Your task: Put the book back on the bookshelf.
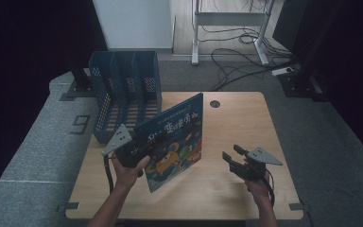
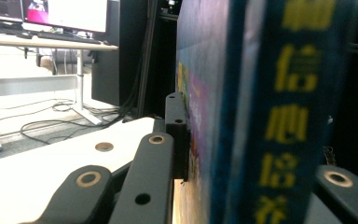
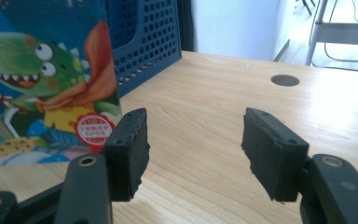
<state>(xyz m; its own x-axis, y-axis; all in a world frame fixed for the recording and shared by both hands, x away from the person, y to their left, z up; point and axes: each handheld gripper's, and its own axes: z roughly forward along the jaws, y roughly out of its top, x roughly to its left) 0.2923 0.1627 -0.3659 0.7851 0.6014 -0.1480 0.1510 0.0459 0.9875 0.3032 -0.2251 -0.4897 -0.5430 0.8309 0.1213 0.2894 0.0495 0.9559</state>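
A children's book [image 1: 175,142] with a blue cover and a green cartoon dinosaur stands tilted above the wooden table [image 1: 241,123]. My left gripper [image 1: 144,146] is shut on the book's left edge. In the left gripper view the spine [image 2: 261,116] with yellow characters sits between the jaws of the left gripper [image 2: 233,140]. My right gripper [image 1: 232,153] hovers open to the right of the book, with nothing between its pads. In the right gripper view the right gripper [image 3: 193,149] points at bare table, and the book cover [image 3: 42,79] is at the left.
A blue slotted file organizer [image 1: 125,90] stands at the table's back left, just behind the book, and shows as blue mesh [image 3: 144,42] in the right gripper view. A cable hole [image 1: 214,103] lies near the back edge. Desk legs and cables [image 1: 236,52] cross the floor beyond.
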